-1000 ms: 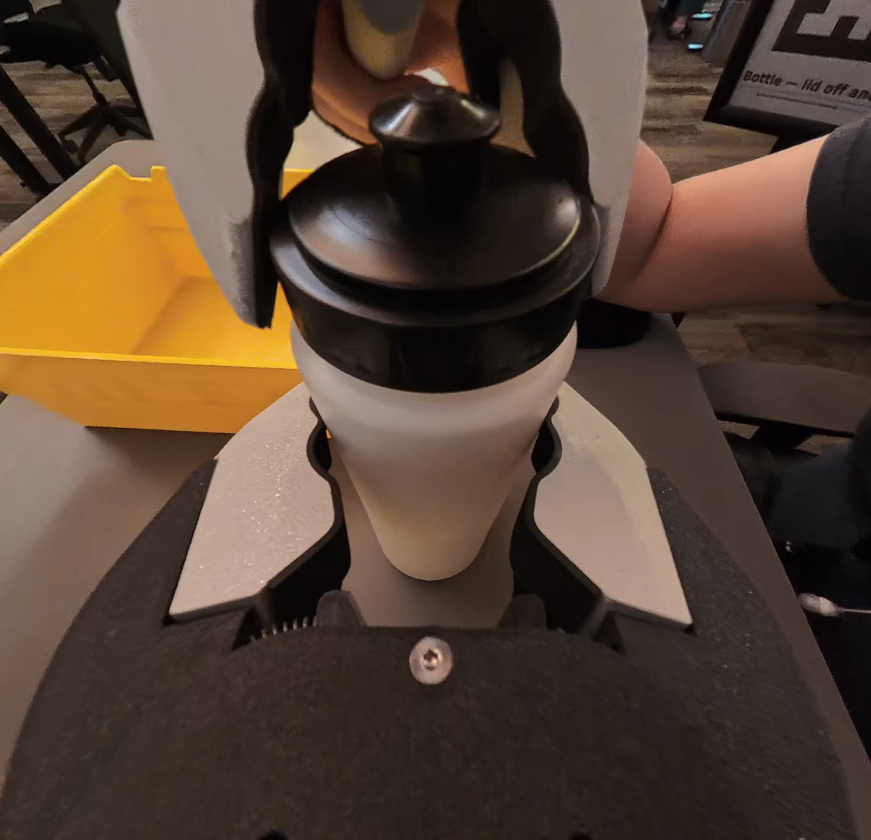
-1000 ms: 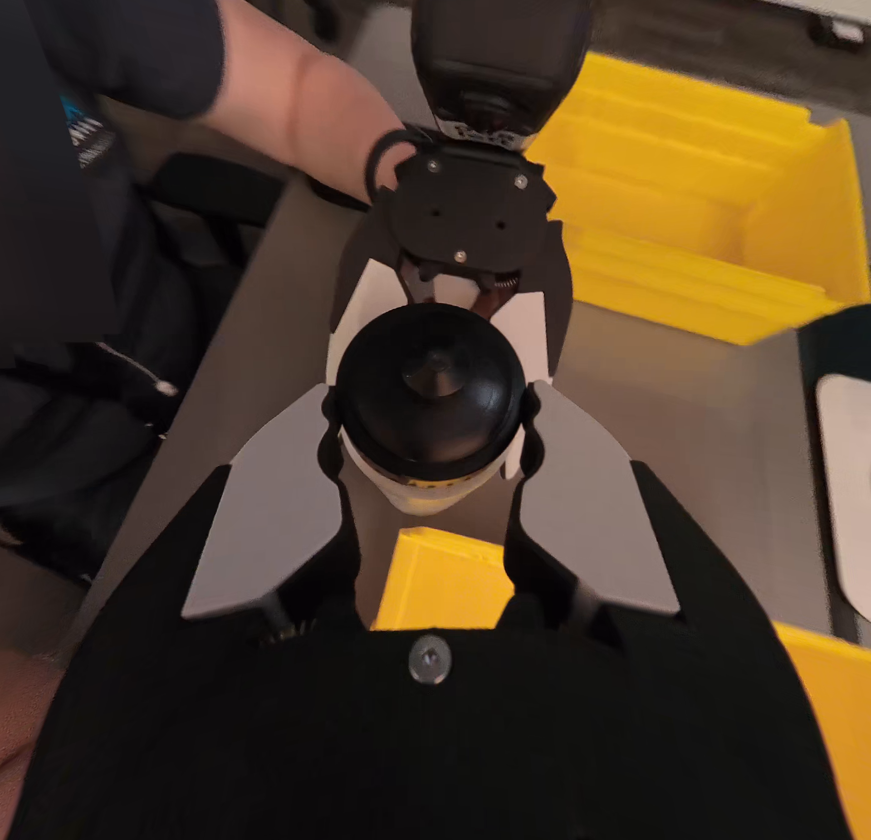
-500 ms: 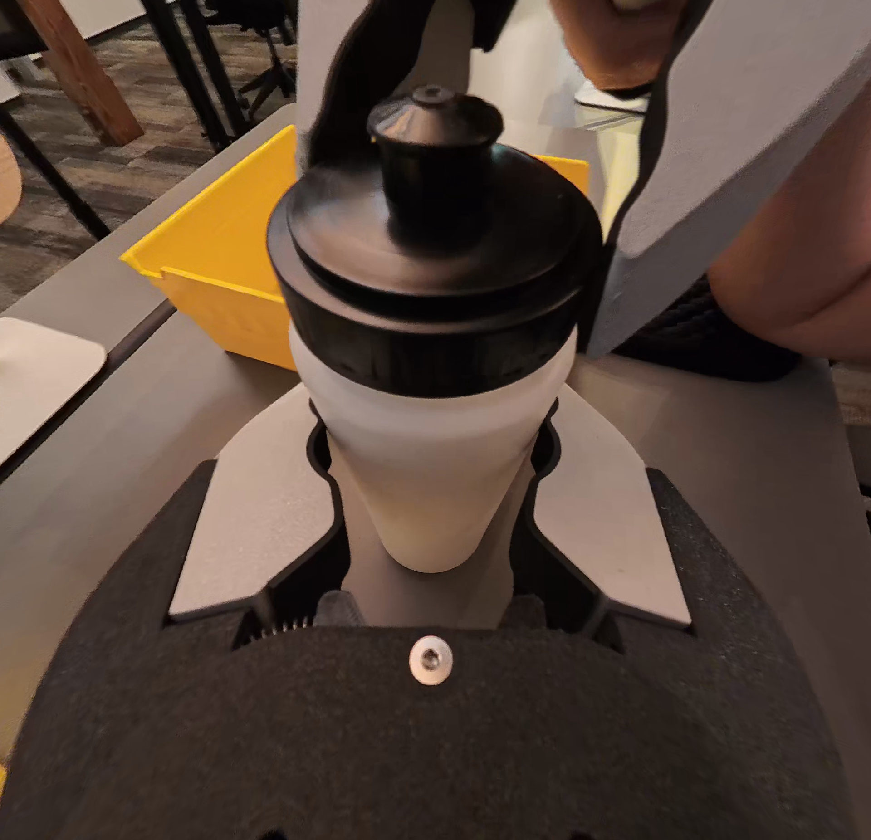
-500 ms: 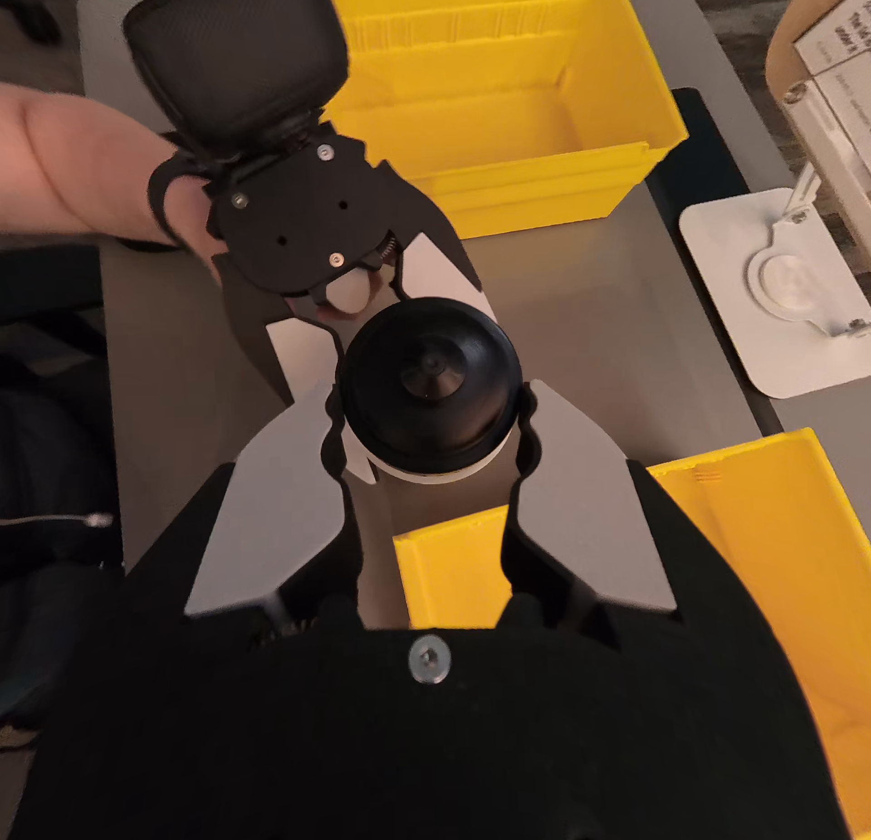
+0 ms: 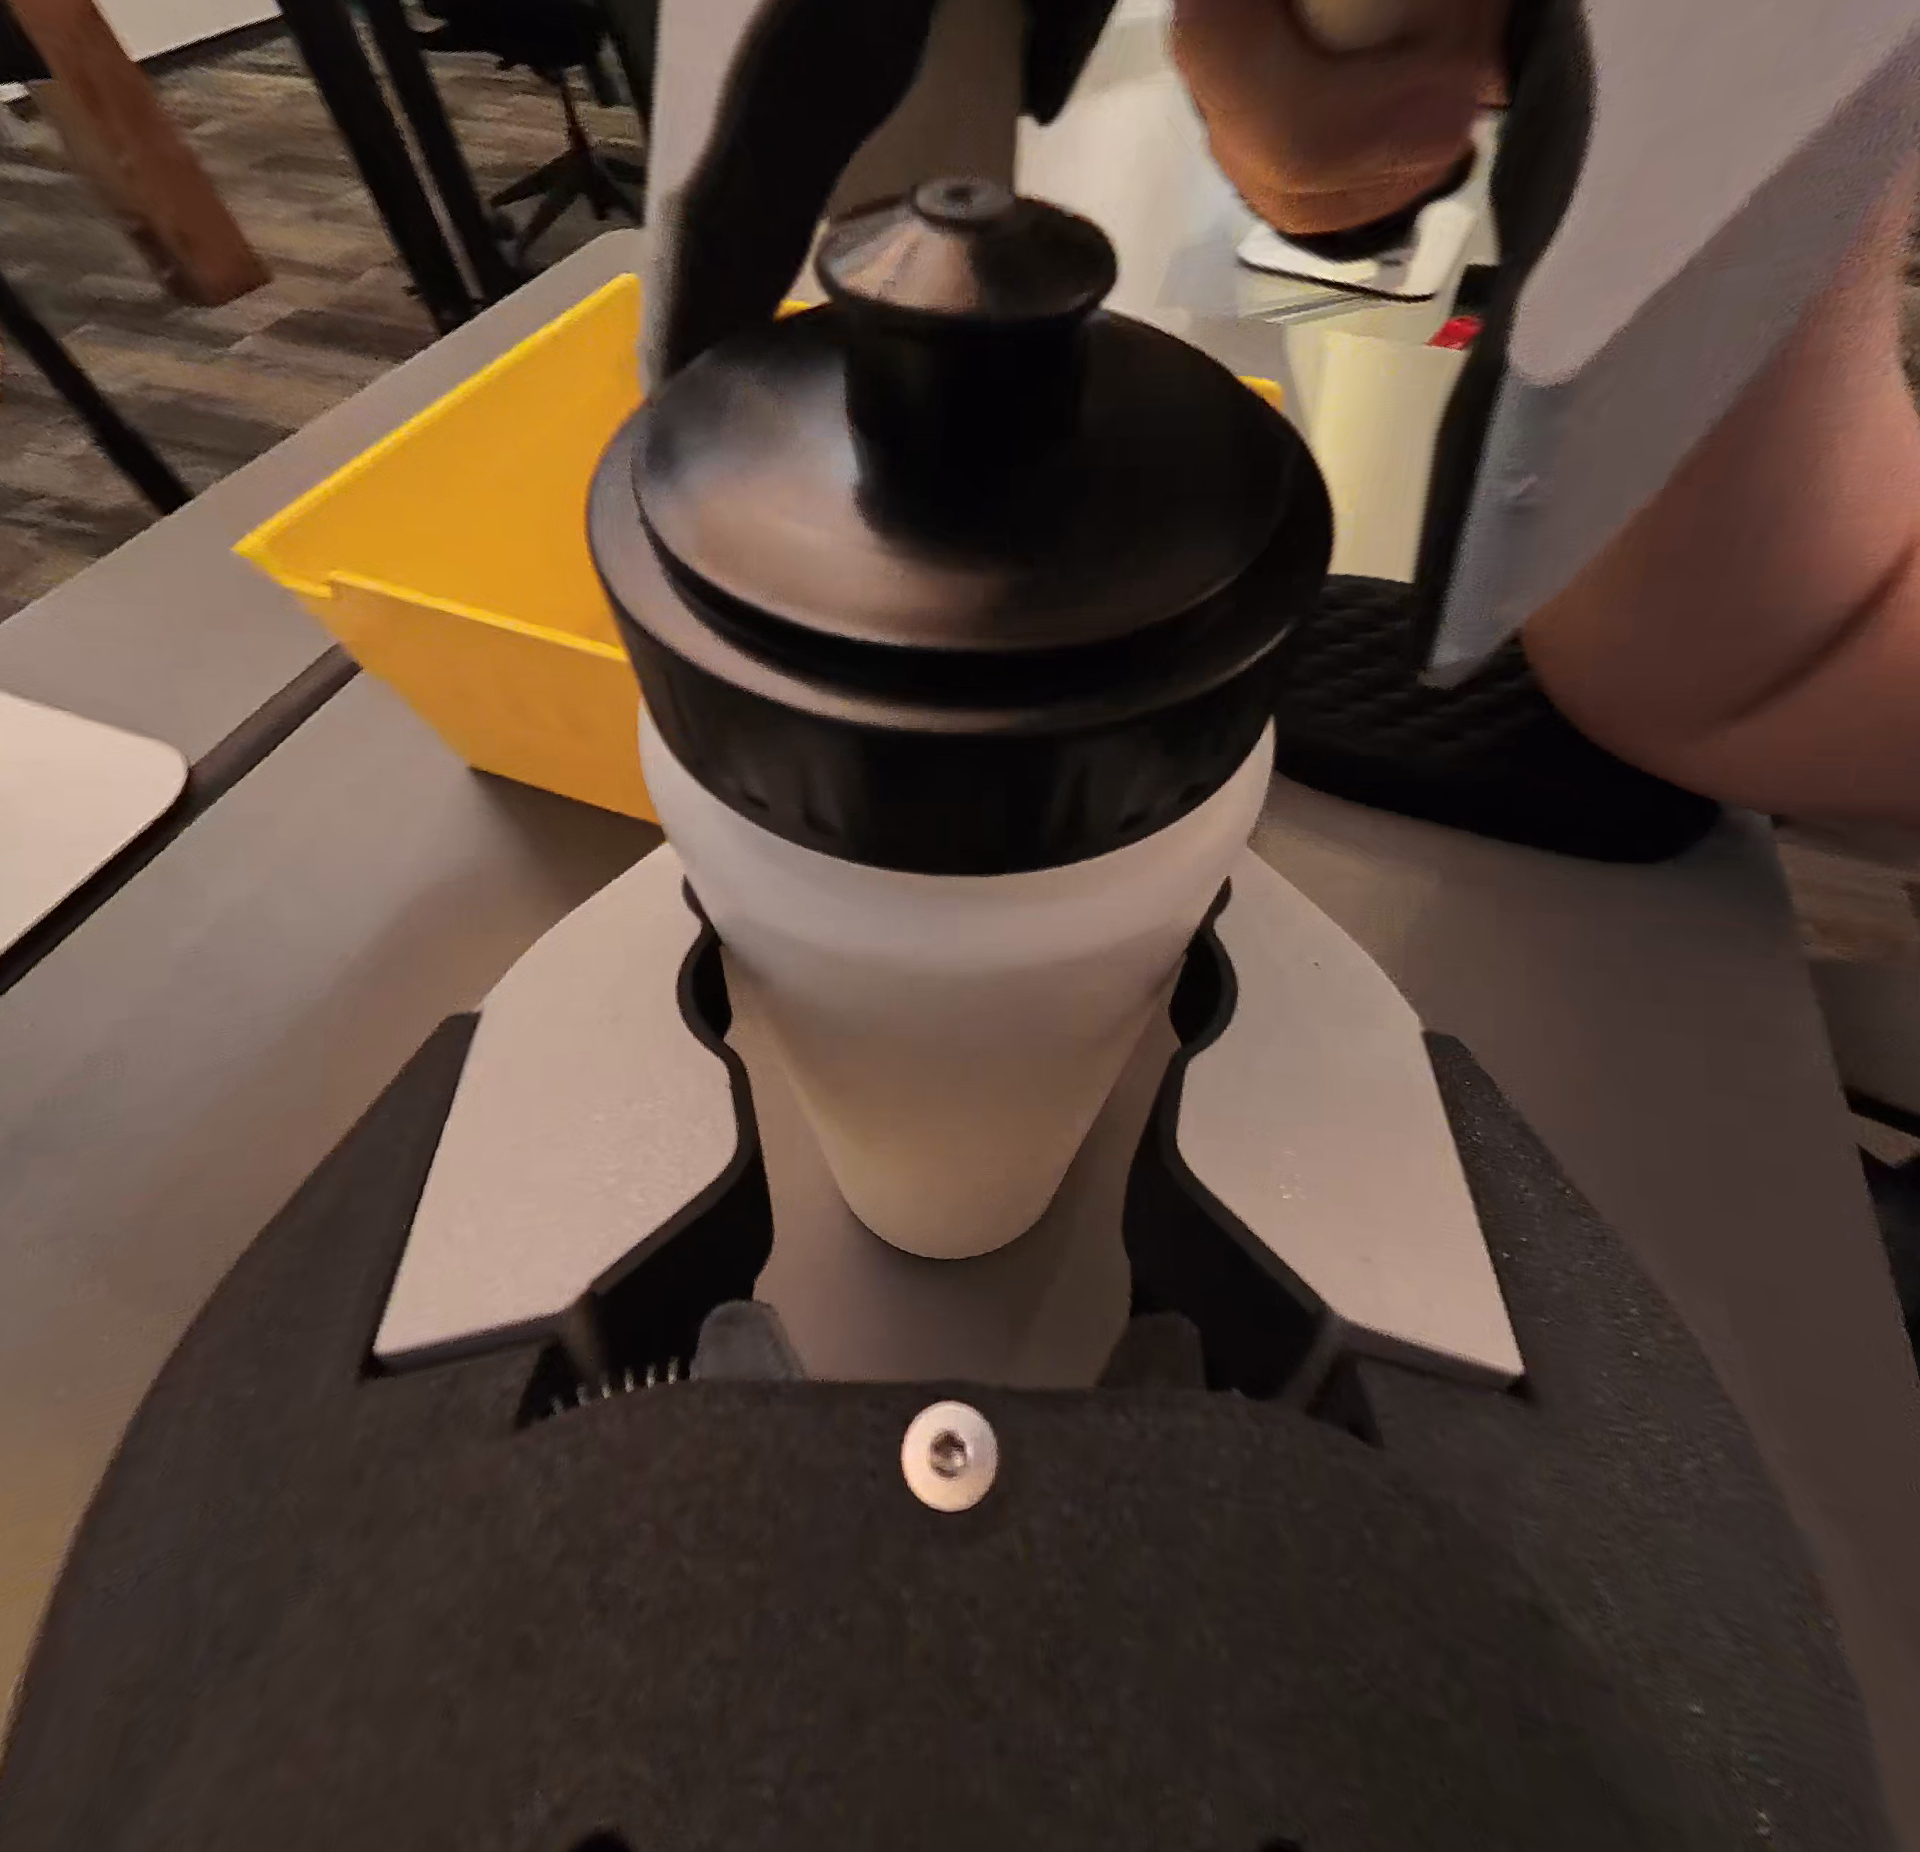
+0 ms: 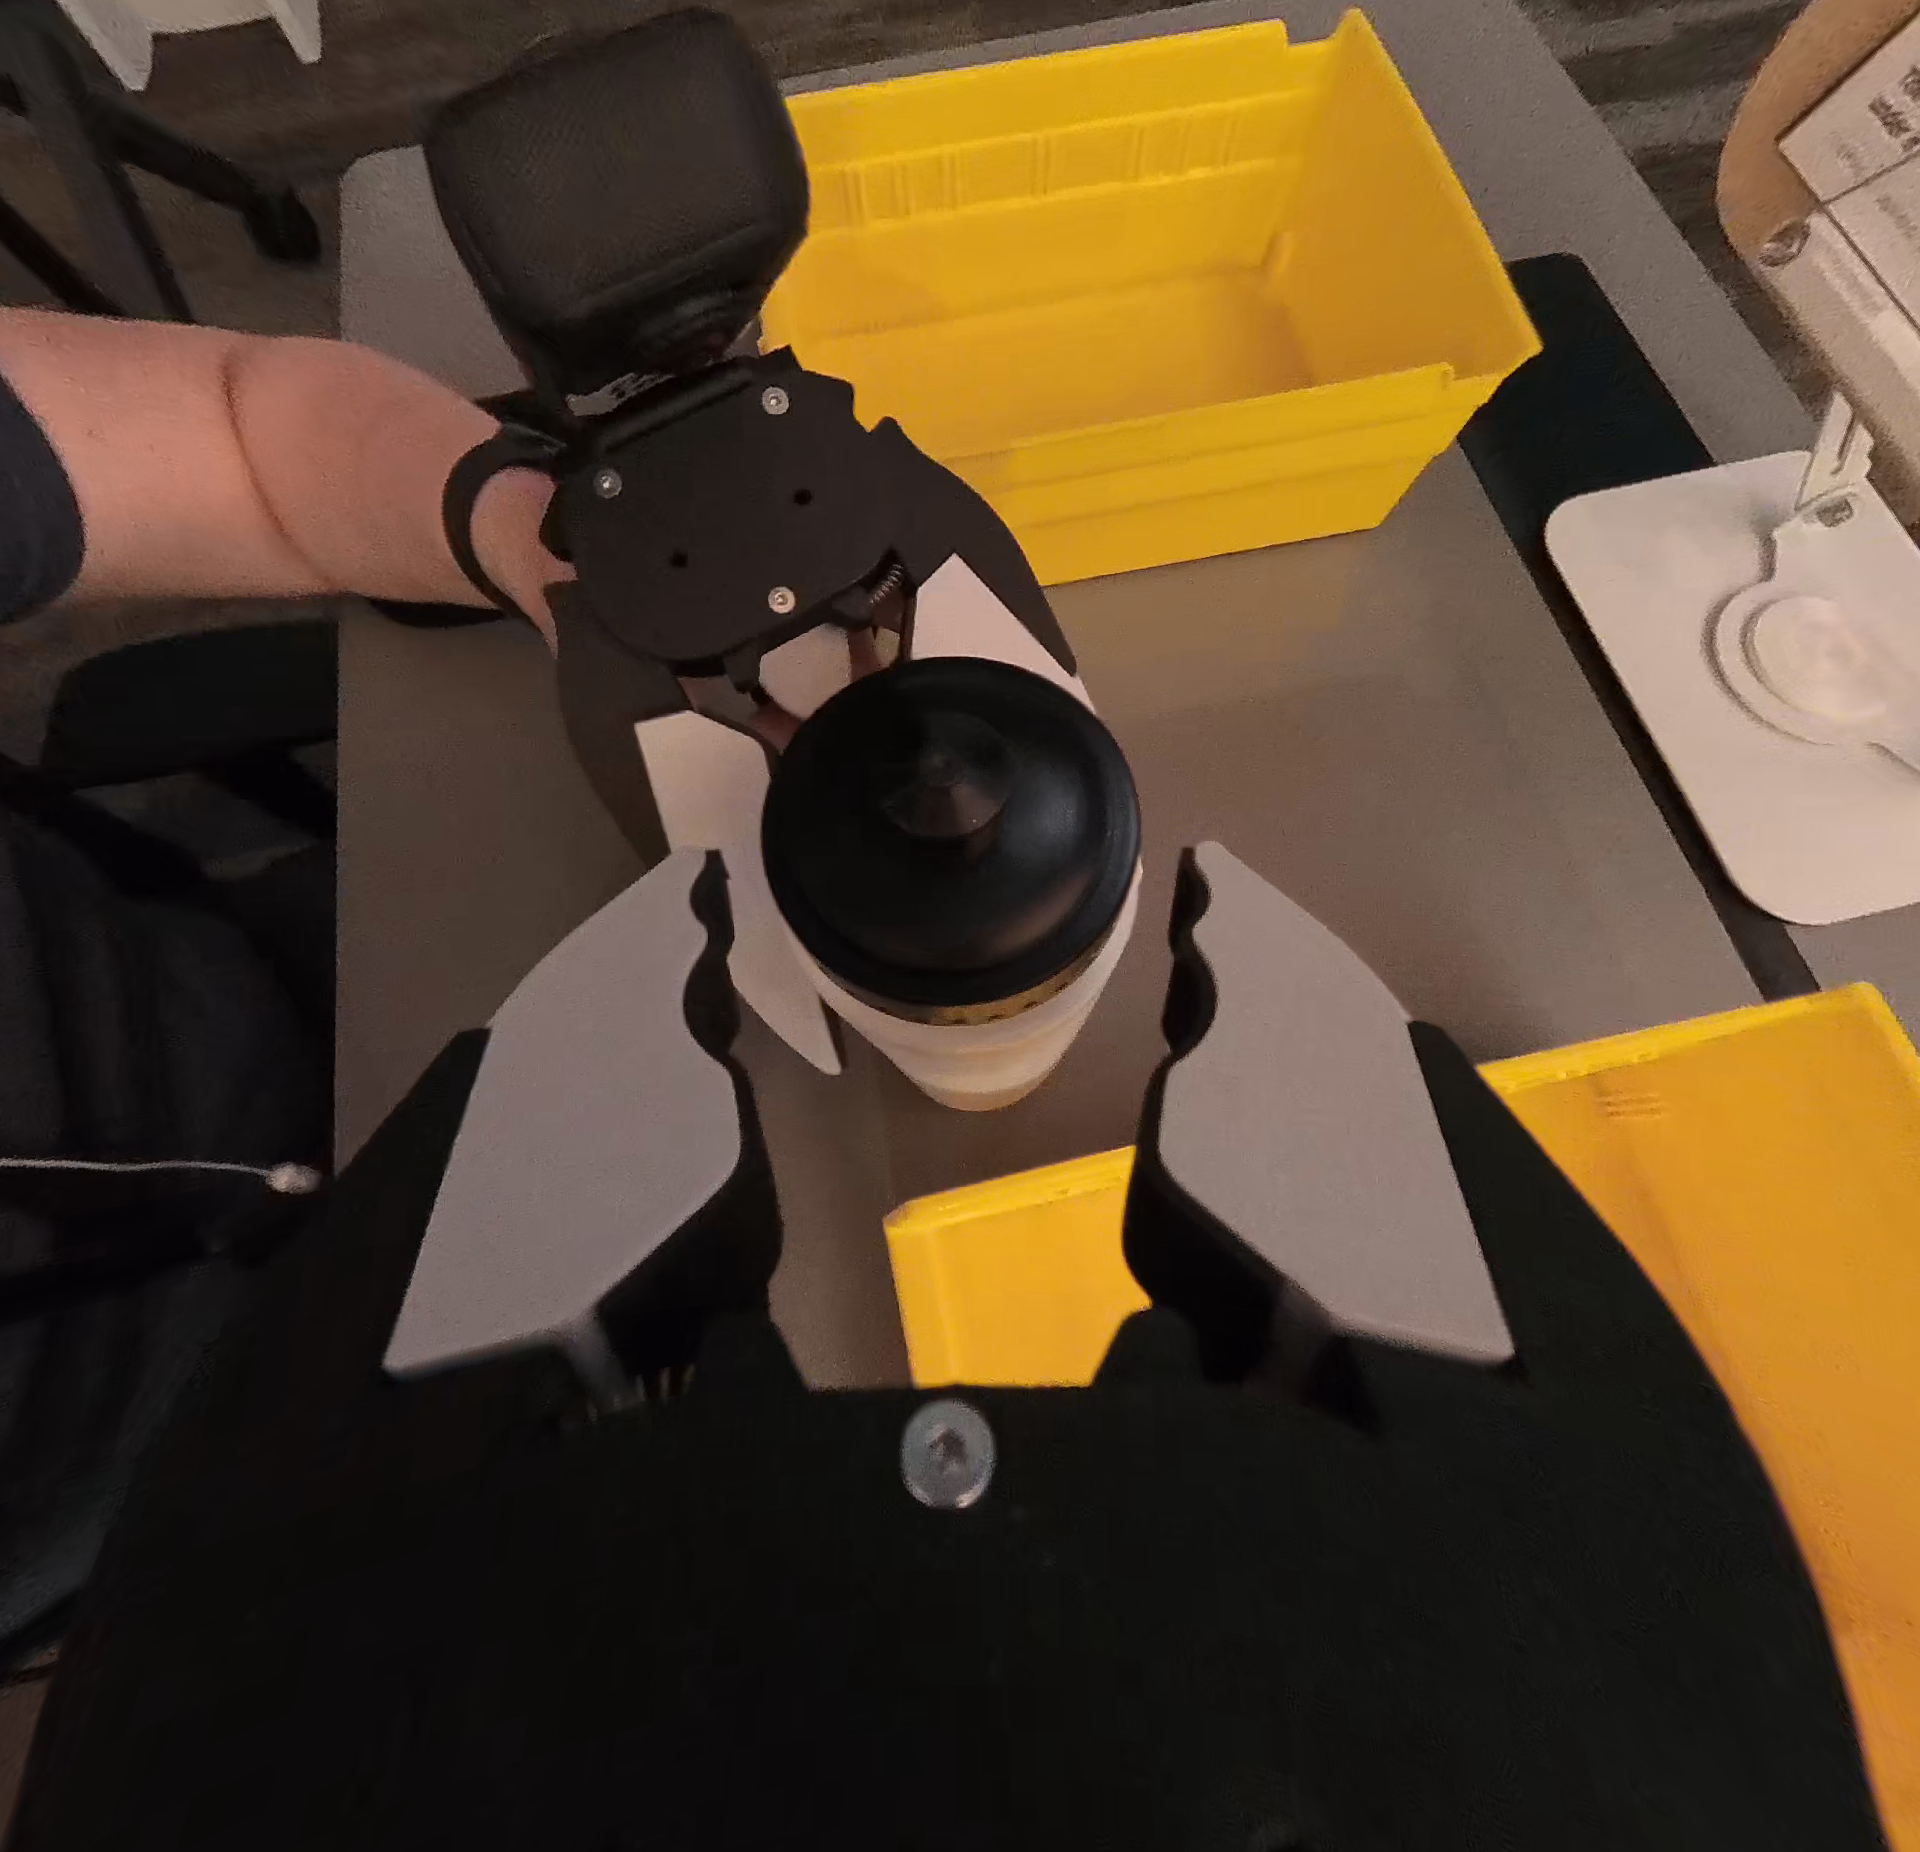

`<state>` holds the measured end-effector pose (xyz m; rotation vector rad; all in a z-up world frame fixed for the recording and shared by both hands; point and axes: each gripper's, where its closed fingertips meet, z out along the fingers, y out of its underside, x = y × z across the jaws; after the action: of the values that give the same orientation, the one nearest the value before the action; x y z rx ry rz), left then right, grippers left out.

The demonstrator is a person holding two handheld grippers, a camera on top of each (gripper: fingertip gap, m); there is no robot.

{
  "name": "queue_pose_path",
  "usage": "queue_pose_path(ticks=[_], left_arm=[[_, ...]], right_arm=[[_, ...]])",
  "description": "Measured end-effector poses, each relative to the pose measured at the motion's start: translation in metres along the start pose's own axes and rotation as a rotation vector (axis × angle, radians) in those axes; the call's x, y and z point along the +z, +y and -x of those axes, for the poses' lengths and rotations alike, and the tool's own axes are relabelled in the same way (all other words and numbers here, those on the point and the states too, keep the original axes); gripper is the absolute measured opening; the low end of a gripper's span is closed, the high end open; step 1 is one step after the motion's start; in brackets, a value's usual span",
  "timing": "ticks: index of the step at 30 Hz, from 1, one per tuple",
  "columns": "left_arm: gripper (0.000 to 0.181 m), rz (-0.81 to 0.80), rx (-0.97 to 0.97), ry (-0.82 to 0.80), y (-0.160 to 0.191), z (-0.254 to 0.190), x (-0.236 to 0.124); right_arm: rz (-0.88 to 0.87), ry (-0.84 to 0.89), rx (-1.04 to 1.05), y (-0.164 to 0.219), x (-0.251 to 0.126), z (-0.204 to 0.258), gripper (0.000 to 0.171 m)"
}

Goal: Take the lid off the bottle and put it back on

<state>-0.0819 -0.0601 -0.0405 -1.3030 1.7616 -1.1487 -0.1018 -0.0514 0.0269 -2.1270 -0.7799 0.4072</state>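
The bottle stands upright on the bench, clamped in the left gripper. The right gripper hangs above, jaws apart, the lid just beyond them.

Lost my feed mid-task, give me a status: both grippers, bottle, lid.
Left gripper shut on bottle, upright on table. Right gripper open above, clear of lid. Lid seated on bottle. Nothing in the way.
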Motion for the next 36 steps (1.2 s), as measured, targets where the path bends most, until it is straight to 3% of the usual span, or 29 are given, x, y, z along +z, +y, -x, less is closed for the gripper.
queue_pose_path(ticks=[7, 9, 13, 16, 21, 24, 27, 30, 33, 36], left_arm=[[0.085, 0.02, 0.006, -0.014, 0.001, 0.001, -0.002], [0.085, 0.021, 0.04, 0.088, 0.001, -0.014, -0.001], [0.085, 0.013, 0.18, 0.309, 0.003, -0.057, -0.004], [0.085, 0.04, 0.214, 0.303, 0.004, -0.062, -0.005], [0.085, 0.056, 0.091, 0.166, 0.003, -0.031, -0.001], [0.085, 0.066, 0.039, 0.114, 0.004, -0.02, -0.002], [0.084, 0.079, 0.055, 0.111, 0.005, -0.022, -0.002], [0.085, 0.078, 0.12, 0.181, 0.004, -0.036, -0.003], [0.085, 0.059, 0.253, 0.295, 0.005, -0.063, -0.007], [0.085, 0.057, 0.232, 0.288, 0.004, -0.063, -0.004]], right_arm=[[0.063, 0.112, 0.018, 0.002, 0.007, -0.002, 0.071], [0.072, 0.025, -0.051, 0.006, 0.002, 0.01, 0.071], [-0.005, -0.307, -0.307, 0.015, -0.012, 0.049, 0.071], [-0.065, -0.425, -0.343, 0.017, -0.016, 0.06, 0.071], [0.037, -0.122, -0.209, 0.012, -0.002, 0.026, 0.088], [0.062, -0.006, -0.109, 0.004, 0.005, 0.023, 0.087], [0.097, 0.077, -0.069, 0.004, 0.007, 0.017, 0.075], [0.101, -0.033, -0.181, 0.008, 0.003, 0.03, 0.075], [-0.013, -0.293, -0.437, 0.013, -0.007, 0.062, 0.075], [-0.053, -0.374, -0.399, 0.011, -0.008, 0.066, 0.075]])
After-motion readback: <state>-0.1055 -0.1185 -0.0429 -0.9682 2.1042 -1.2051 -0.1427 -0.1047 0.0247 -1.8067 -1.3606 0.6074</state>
